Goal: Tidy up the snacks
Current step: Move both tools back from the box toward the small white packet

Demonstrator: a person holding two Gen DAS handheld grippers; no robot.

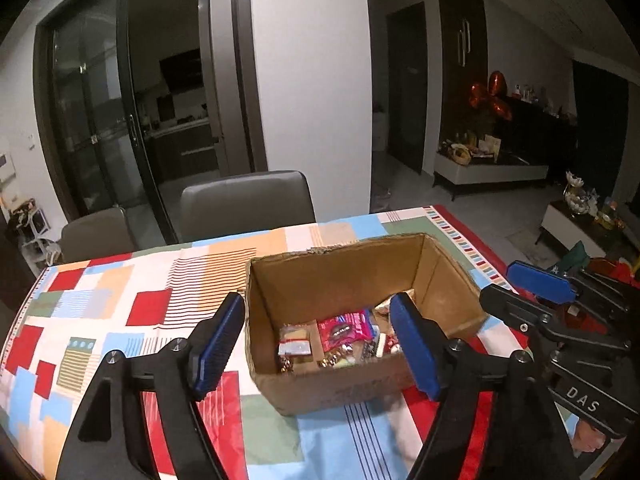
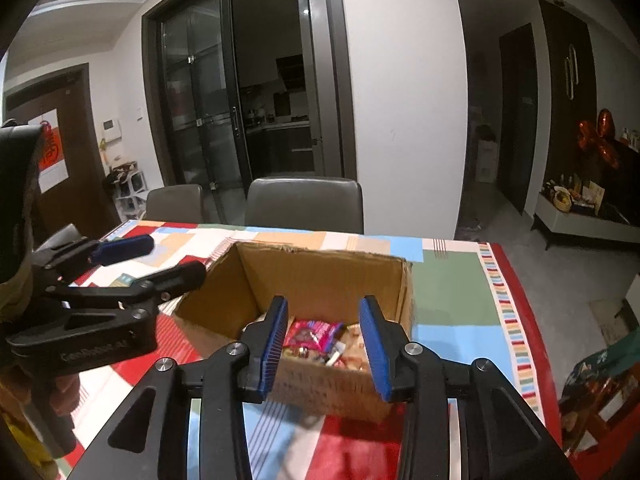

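Observation:
An open cardboard box [image 1: 352, 276] stands on the table with the patchwork cloth [image 1: 120, 312]. Several snack packets lie inside it, among them a pink packet [image 1: 346, 328]. My left gripper [image 1: 320, 344] is open and empty, held in front of the box. My right gripper [image 2: 324, 344] is open and empty, also in front of the box [image 2: 316, 276], with the pink packet [image 2: 316, 334] seen between its fingers. The right gripper also shows at the right of the left wrist view [image 1: 532, 292], and the left gripper at the left of the right wrist view [image 2: 160, 260].
Two grey chairs [image 1: 248, 200] stand at the table's far side. Behind them are a white pillar [image 1: 312, 80] and glass sliding doors [image 1: 92, 112]. The table's right edge [image 2: 528, 320] drops to the floor, with low cabinets beyond.

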